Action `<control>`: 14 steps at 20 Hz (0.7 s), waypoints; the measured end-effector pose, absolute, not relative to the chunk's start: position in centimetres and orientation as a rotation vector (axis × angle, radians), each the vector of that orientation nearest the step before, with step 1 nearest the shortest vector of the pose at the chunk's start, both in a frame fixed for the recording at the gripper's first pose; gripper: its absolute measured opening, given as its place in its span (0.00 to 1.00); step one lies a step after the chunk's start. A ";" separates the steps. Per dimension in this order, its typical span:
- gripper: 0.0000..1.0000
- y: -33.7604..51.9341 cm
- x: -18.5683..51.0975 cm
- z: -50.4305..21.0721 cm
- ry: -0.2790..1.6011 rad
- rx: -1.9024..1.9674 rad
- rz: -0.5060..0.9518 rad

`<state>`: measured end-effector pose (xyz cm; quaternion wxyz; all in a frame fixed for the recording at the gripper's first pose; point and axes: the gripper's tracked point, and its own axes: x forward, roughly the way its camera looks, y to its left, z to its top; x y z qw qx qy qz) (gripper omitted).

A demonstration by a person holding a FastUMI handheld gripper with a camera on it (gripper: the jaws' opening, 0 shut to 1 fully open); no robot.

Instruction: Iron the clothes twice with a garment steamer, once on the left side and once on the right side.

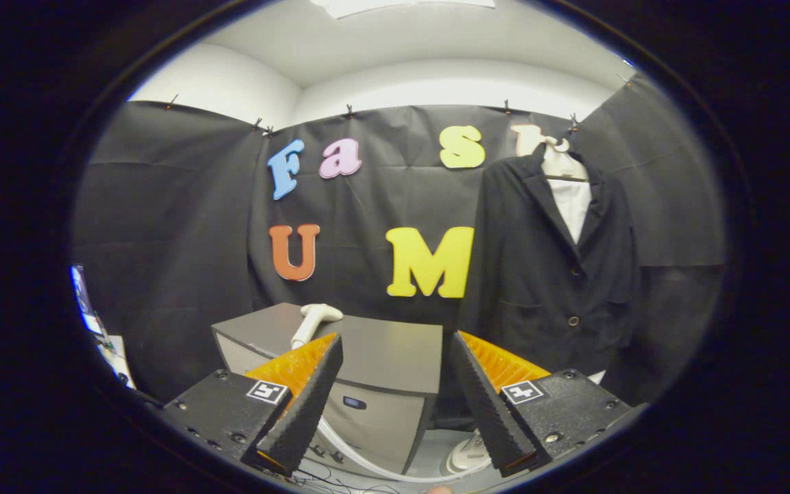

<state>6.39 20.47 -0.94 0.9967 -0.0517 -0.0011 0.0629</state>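
My gripper (395, 405) is open: the two fingers stand well apart and nothing lies between them.

The steamer head (314, 321) lies on the top of a grey cabinet (381, 357), beyond the fingers, at about 11 o'clock from the gap between them. It sits just past the tip of my left finger (306, 405) and does not touch it. Its long axis runs from 7 o'clock at the handle end to 1 o'clock at the head end, tilted; the broad head points toward 2 o'clock, toward the jacket. The lower end of the handle is hidden behind the left finger.

A pale hose (367, 463) curves across the floor below the cabinet, between the fingers. A pale base unit (467, 453) stands at the inner edge of my right finger (487, 412), partly hidden by it.

The jacket (553, 274) hangs on a hanger (563, 161) against the booth wall, at about 1 o'clock, well beyond the right finger. It hangs upright, front toward me, over a white shirt (573, 206). The jacket is well apart from the steamer head.
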 end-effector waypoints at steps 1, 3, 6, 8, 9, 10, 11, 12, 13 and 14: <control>0.98 21.9 7.4 -1.0 0.011 -0.098 0.158; 0.98 24.5 9.6 -1.7 0.063 -0.085 0.222; 0.98 27.9 13.1 -3.4 0.165 -0.080 0.312; 0.98 30.2 16.0 -4.1 0.219 -0.060 0.376; 0.98 31.4 17.8 -4.4 0.244 -0.049 0.405; 0.98 32.3 19.0 -4.5 0.262 -0.043 0.429; 0.99 33.2 20.2 -4.6 0.281 -0.041 0.455; 0.98 34.1 21.3 -4.7 0.292 -0.044 0.481; 0.98 34.9 22.4 -4.7 0.299 -0.054 0.499; 0.98 35.6 23.3 -4.8 0.310 -0.066 0.514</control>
